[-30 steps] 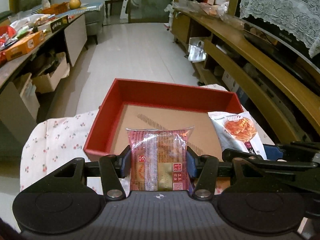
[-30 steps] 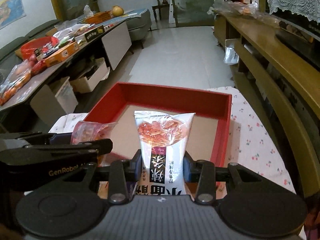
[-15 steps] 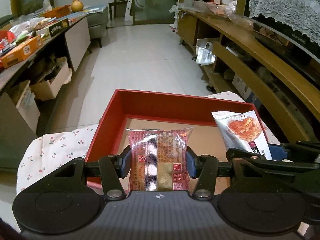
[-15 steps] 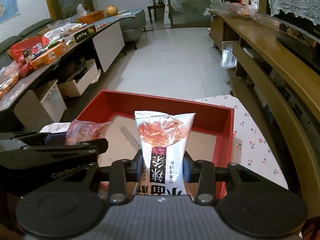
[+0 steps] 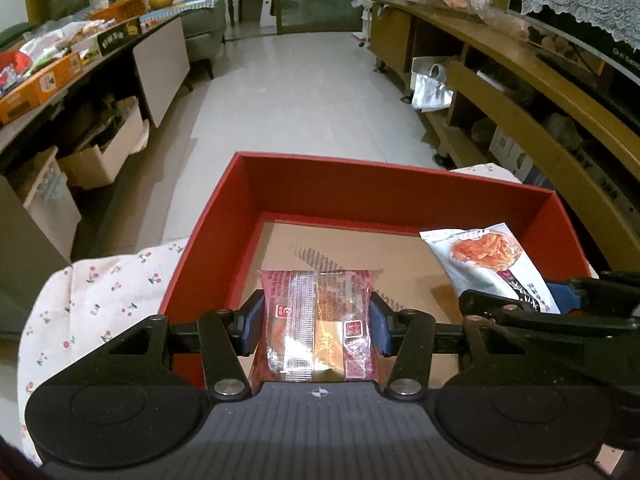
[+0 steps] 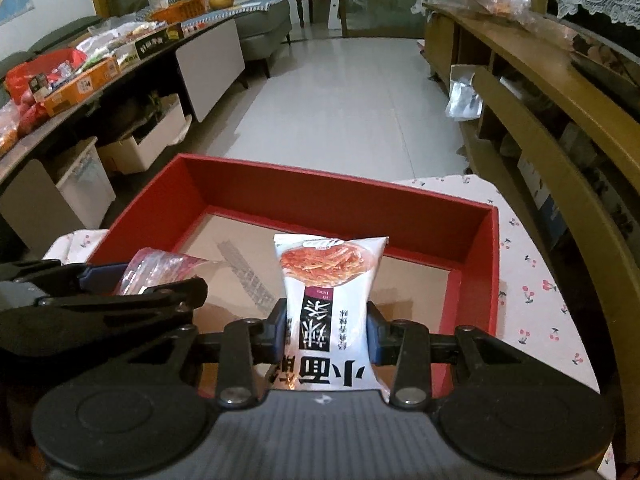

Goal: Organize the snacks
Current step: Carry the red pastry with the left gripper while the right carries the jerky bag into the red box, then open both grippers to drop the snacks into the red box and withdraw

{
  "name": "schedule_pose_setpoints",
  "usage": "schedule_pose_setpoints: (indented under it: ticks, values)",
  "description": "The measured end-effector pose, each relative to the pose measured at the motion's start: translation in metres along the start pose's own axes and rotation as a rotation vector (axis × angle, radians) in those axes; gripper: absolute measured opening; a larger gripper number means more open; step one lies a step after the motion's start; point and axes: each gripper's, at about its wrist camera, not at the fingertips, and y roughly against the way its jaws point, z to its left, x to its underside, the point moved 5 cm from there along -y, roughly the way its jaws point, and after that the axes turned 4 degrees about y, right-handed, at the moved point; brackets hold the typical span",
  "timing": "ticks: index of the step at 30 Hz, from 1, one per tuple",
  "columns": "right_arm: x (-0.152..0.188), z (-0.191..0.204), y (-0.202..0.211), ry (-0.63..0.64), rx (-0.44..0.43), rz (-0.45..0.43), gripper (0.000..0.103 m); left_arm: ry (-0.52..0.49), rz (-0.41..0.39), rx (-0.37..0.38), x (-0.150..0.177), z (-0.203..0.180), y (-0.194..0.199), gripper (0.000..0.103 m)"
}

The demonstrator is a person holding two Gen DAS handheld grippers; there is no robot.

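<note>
The red box (image 5: 208,248) sits on a cloth with little cherries (image 5: 100,284). Its brown cardboard floor is bare. There are two snack packs and two hand-held grippers. The left hand-held gripper (image 5: 316,322) is clamped on a red snack packet (image 5: 320,320), held over the near part of the box. The right hand-held gripper (image 6: 326,334) is clamped on a white noodle snack bag (image 6: 328,280), also over the box. Compared with a second ago, both packs are lower and farther over the box, which looks bigger and closer.
</note>
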Motion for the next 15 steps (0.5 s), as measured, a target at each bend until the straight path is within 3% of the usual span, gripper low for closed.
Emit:
schedule_pose_setpoints:
  ticks: [9, 15]
  values:
    - [0.004, 0.002, -0.021, 0.027, 0.022, 0.047, 0.056, 0.015, 0.05, -0.016, 0.008, 0.005, -0.017, 0.059]
    - [-0.001, -0.002, -0.016, 0.017, 0.042, 0.027, 0.06, 0.001, 0.015, -0.023, 0.002, 0.005, -0.007, 0.068]
